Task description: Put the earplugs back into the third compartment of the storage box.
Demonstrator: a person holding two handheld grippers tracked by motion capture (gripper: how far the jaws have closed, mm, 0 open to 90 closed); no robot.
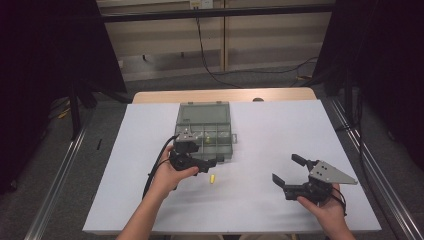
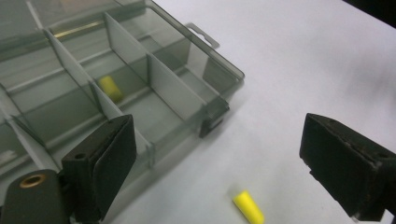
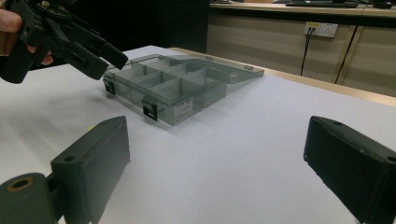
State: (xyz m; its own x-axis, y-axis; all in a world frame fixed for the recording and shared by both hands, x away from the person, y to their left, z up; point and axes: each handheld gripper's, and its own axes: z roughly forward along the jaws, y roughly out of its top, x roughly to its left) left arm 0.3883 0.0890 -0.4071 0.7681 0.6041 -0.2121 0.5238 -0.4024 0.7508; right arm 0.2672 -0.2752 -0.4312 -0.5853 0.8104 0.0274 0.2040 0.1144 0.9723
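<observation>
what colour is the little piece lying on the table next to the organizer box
Yellow. The small piece lies on the white table beside the organizer box, clearest in the left gripper view.

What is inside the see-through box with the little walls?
One small yellow piece lies in a middle compartment of the box. The nearby compartments look empty. The left tongs cover the near corner, so that part stays hidden.

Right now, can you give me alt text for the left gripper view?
The left gripper has open jaws over a white table, a yellow piece lying between them. Beside it stands an open compartment box with another yellow piece inside.
</observation>
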